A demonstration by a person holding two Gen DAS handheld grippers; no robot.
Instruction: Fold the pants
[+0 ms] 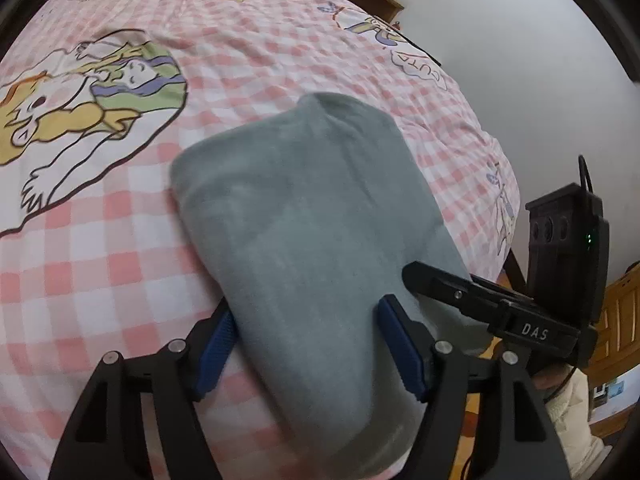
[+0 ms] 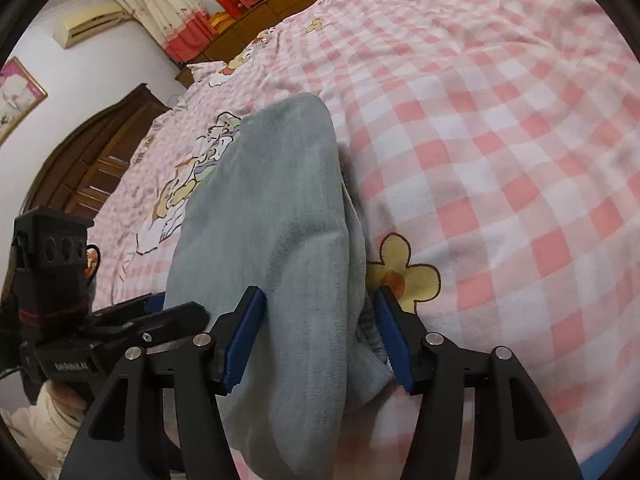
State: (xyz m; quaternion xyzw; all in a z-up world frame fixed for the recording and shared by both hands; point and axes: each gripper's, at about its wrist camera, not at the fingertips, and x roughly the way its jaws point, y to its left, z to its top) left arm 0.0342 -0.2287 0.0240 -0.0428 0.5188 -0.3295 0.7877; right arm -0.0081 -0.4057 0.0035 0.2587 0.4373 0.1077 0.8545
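The grey-green fleece pants [image 1: 304,216] lie folded in a thick bundle on the pink checked bedsheet [image 1: 100,264]. My left gripper [image 1: 306,314] is open, its blue pads [image 1: 218,340] on either side of the bundle's near end. The right gripper's black finger [image 1: 440,280] touches the bundle's right edge in the left wrist view. In the right wrist view the pants [image 2: 280,220] run away from me between the open blue pads [image 2: 246,332] of my right gripper [image 2: 320,298]. The left gripper [image 2: 168,312] sits at the pants' left side there.
The bed's right edge [image 1: 504,184] drops off beside a white wall. A wooden headboard [image 2: 100,160] stands at the left of the right wrist view. A yellow flower print [image 2: 404,268] marks the sheet [image 2: 500,160] next to the pants.
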